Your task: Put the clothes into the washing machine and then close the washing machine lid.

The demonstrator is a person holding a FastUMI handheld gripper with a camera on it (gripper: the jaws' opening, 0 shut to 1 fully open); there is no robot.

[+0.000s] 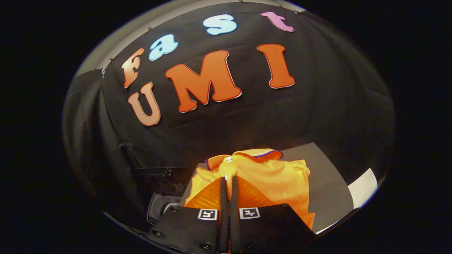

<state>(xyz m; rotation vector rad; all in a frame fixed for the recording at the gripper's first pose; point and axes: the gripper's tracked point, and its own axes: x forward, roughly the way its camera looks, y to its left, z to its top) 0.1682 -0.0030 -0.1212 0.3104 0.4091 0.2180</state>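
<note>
A: Shirt lies folded on the grey table, collar at the far side, just beyond the fingers.
B: Soft, light, likely floppy; pinch a bunched fold near the placket.
A: Gripper hangs over its near edge, fingers nearly together, holding nothing I can see.
B: Washer, I think, sits near left.

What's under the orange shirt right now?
The orange shirt lies folded on a grey surface. The gripper, fingers together, covers its near part; anything beneath the shirt is hidden.
</note>
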